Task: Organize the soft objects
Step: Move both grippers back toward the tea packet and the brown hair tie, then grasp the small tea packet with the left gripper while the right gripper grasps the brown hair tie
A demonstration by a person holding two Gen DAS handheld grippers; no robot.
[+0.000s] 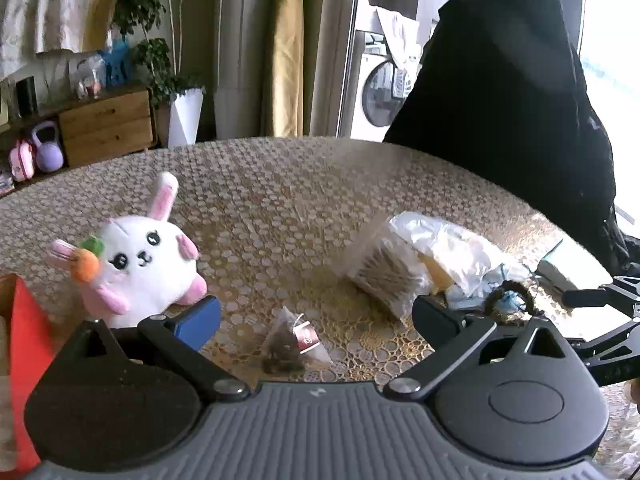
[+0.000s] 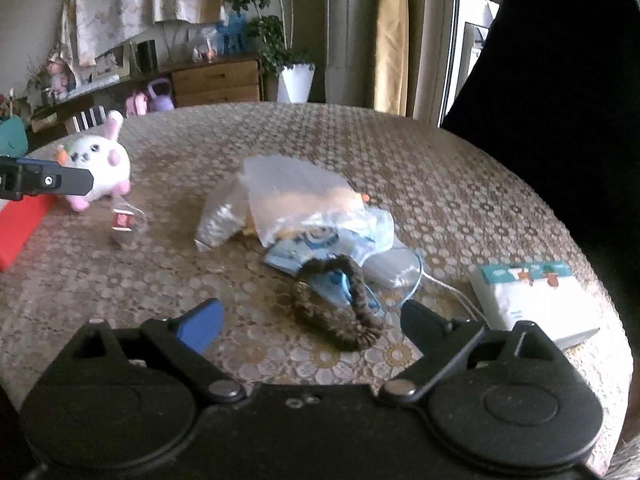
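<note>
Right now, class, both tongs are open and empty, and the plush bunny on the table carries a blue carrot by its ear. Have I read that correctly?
Not quite: the carrot on the plush bunny is orange with a green top, not blue, as the left wrist view shows. The rest holds: the left tongs and right tongs are open and empty, and the bunny sits on the table.

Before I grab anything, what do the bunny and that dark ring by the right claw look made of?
Bunny plush toy: soft white and pink fabric with a fuzzy matte nap, apparently stuffed. Dark ring: looks like a fabric hair scrunchie, mottled brown, ribbed and matte; the fibre is unclear. Both should compress easily.
</note>
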